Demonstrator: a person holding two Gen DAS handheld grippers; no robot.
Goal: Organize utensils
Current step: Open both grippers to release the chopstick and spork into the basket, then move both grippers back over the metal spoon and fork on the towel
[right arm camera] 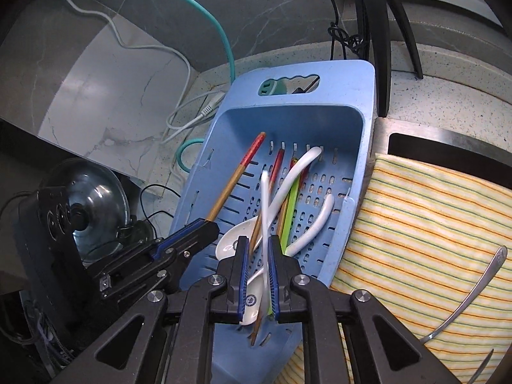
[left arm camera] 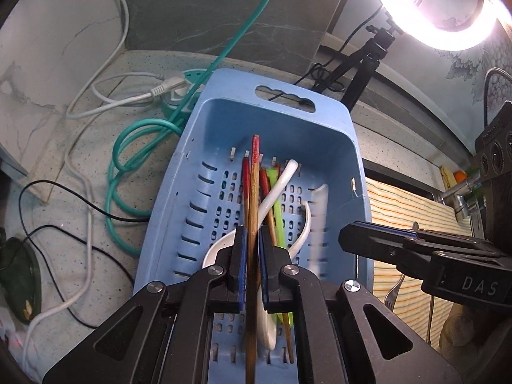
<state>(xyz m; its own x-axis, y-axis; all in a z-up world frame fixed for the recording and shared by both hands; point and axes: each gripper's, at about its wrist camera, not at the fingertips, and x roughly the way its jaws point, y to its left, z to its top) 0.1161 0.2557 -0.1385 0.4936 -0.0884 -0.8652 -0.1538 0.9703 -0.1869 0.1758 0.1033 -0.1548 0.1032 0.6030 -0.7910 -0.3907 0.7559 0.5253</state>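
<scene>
Both tools hang over the blue basket point(left arm camera: 348, 147), which sits on the worktop point(left arm camera: 96, 224) left of the striped cloth point(right arm camera: 432, 224). Your left hand-held gripper point(left arm camera: 252, 256) is nearly closed on a red-tipped chopstick point(left arm camera: 254, 192); your right hand-held gripper point(right arm camera: 257, 268) is nearly closed on a white spoon handle point(right arm camera: 265, 204). Judged step: dropping both in. Next, part the jaws inside the walls. Open room lies at the basket's far end; the fork point(right arm camera: 473, 291) awaits on the cloth.
</scene>
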